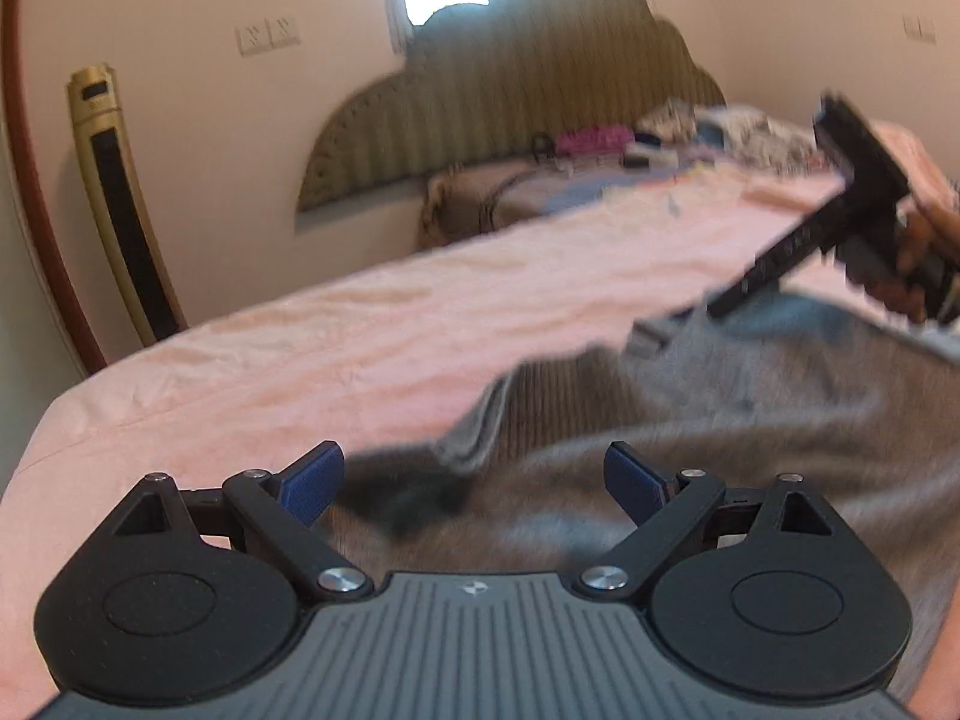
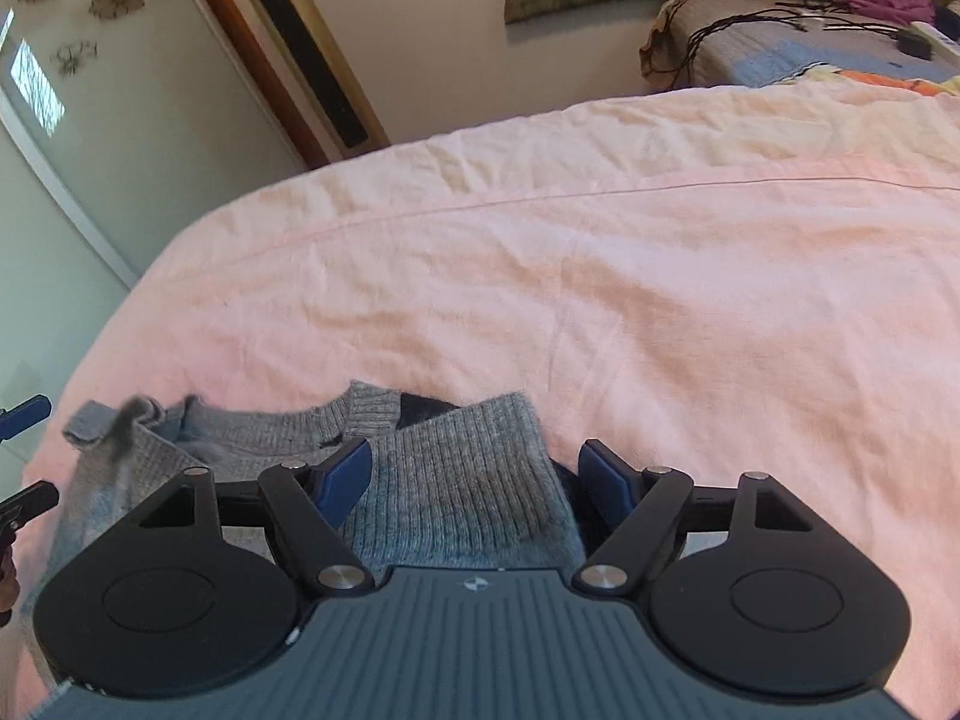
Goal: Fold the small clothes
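A grey knitted sweater (image 2: 456,480) lies on the pink bedsheet (image 2: 600,276), partly folded, its ribbed collar toward the far side. It also fills the lower right of the left wrist view (image 1: 690,414), blurred. My left gripper (image 1: 474,480) is open and empty just above the grey knit. My right gripper (image 2: 477,480) is open, its jaws on either side of a ribbed sweater part, not closed on it. The right gripper also shows in the left wrist view (image 1: 840,204), held by a hand. The left gripper's fingertips (image 2: 24,414) show at the left edge of the right wrist view.
A gold tower fan (image 1: 120,204) stands by the wall beyond the bed's edge. A padded headboard (image 1: 516,90) and a second bed with cables (image 2: 780,18) and a pile of clothes (image 1: 690,132) lie at the back. The pink sheet (image 1: 300,348) extends far ahead.
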A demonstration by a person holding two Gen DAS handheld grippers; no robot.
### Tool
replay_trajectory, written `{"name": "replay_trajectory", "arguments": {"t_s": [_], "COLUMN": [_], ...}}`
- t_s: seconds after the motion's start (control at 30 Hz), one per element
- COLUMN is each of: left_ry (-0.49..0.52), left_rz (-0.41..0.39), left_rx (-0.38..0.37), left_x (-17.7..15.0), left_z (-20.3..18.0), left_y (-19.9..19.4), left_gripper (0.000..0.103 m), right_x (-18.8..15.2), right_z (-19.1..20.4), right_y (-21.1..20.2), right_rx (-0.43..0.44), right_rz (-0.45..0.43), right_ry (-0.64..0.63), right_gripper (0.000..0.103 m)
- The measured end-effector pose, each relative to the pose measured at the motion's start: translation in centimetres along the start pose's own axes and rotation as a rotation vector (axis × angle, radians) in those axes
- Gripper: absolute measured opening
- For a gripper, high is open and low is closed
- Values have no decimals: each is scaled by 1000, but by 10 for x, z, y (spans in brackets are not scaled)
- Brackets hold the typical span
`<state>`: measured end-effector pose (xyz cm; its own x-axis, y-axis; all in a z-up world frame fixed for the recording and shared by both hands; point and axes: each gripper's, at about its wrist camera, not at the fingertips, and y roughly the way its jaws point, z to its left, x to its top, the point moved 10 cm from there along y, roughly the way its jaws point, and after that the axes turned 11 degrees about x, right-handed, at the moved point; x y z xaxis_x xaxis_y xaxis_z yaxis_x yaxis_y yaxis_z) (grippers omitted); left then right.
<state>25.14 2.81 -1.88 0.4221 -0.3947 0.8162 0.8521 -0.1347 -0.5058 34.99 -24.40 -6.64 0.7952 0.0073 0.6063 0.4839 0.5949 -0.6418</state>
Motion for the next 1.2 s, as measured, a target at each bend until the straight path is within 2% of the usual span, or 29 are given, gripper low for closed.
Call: {"name": "replay_trajectory", "arguments": {"t_s": [0.03,0.1,0.17,0.2,0.23,0.27,0.3,0.4,0.43,0.47,0.53,0.57,0.63,0.73,0.8,0.83,0.87,0.9,0.93,0.97,1.03,1.07,1.1,1.13,1.2], "left_ry": [14,7,-38,-55,-68,-74,-92,-245,-278,-290,-291,-279,-284,-285,-312,-337,-351,-333,-282,-268,-373,-415,-436,-466,-530], "left_rz": [8,15,28,37,53,91,141,130,153,184,236,212,187,200,232,234,229,236,264,287,299,301,295,274,240], "left_rx": [24,76,111,126,131,131,145,129,137,167,210,230,247,235,233,205,192,199,267,361,400,418,433,433,406], "left_x": [-5,-7,-4,-2,-2,-3,-6,0,-4,-11,-27,-28,-25,-22,-22,-21,-21,-22,-26,-31,-32,-34,-35,-38,-49], "left_z": [2,12,22,26,28,28,32,49,55,60,61,59,53,50,51,49,47,44,43,50,61,65,67,67,62], "left_y": [3,13,24,30,37,44,51,48,52,57,67,65,57,49,46,44,43,44,49,52,45,35,22,4,-35], "left_gripper": [95,94,94,90,81,34,8,8,8,8,8,8,11,16,39,46,50,46,36,28,28,28,28,28,29], "right_x": [0,0,1,1,1,1,1,10,15,19,21,18,7,0,2,4,4,2,-2,-6,-4,-3,-6,-11,-25], "right_z": [2,3,1,1,0,2,2,6,4,-3,-24,-36,-43,-33,-27,-25,-24,-23,-23,-24,-35,-39,-41,-39,-21], "right_y": [1,2,1,0,1,1,-1,-17,-27,-33,-36,-34,-27,-30,-36,-38,-37,-33,-26,-20,-23,-27,-35,-45,-73], "right_rx": [0,19,45,51,56,61,56,72,82,84,40,8,6,53,62,49,36,18,-10,-57,-121,-122,-113,-94,-3], "right_rz": [7,14,5,-3,-10,-16,-26,-96,-133,-165,-190,-201,-185,-191,-218,-218,-209,-181,-140,-108,-142,-170,-201,-214,-256], "right_ry": [-21,-15,11,18,24,27,26,32,46,70,125,155,192,212,214,205,194,178,153,120,128,173,230,267,274], "right_gripper": [61,32,22,20,19,18,16,13,13,9,9,9,12,26,44,47,52,52,47,12,9,11,23,30,60]}}
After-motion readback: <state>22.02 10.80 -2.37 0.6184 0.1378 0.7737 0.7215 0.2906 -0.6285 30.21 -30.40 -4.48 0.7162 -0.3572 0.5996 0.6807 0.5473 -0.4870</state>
